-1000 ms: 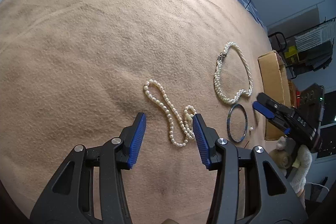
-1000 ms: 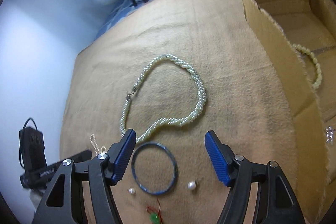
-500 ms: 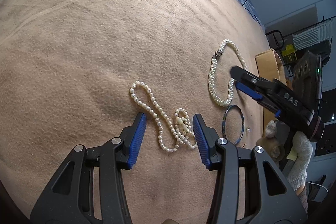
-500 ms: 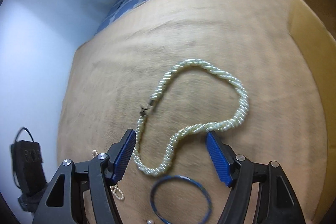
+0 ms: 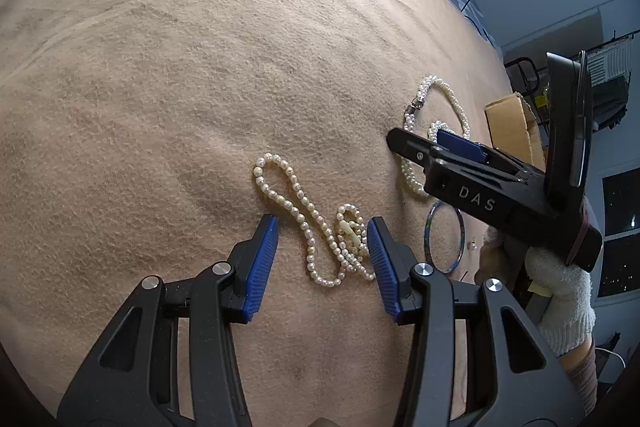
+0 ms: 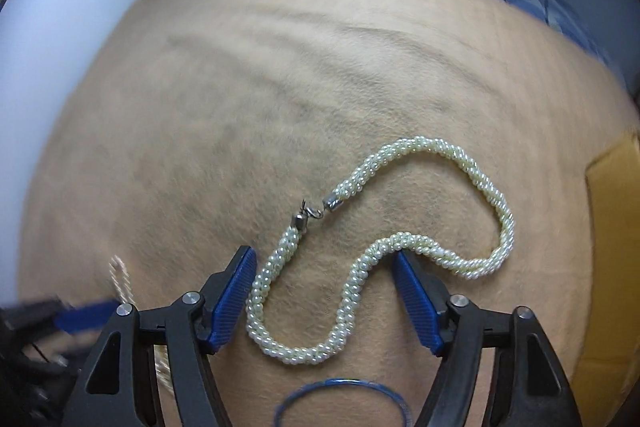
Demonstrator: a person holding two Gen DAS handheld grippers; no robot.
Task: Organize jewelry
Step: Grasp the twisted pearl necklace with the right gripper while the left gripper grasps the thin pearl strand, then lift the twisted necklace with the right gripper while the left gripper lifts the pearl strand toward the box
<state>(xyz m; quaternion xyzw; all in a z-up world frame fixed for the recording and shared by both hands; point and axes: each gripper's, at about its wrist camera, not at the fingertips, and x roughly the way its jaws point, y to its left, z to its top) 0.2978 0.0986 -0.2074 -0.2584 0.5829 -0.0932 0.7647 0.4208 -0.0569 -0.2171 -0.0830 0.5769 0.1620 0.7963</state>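
Observation:
A single-strand pearl necklace [image 5: 308, 223] lies in loops on the tan blanket [image 5: 160, 67]. My left gripper [image 5: 322, 223] is open, its blue pads on either side of the strand's near loops. A twisted pearl rope necklace [image 6: 360, 267] with a metal clasp [image 6: 316, 209] lies further right; it also shows in the left wrist view [image 5: 424, 95]. My right gripper [image 6: 324, 259] is open and straddles its near loop, low over the blanket. A blue bangle [image 6: 340, 399] lies just behind the right gripper and shows in the left wrist view [image 5: 444, 243].
A cardboard box [image 5: 512, 127] stands at the blanket's right edge, also in the right wrist view [image 6: 612, 267]. A small loose pearl [image 5: 473, 246] lies by the bangle. A gloved hand [image 5: 564, 303] holds the right gripper. Cables and a tripod stand beyond the far edge.
My right gripper has moved forward from over the bangle to around the twisted necklace's near loop, which is now pushed into an S-shape. My left gripper has closed in on the single strand.

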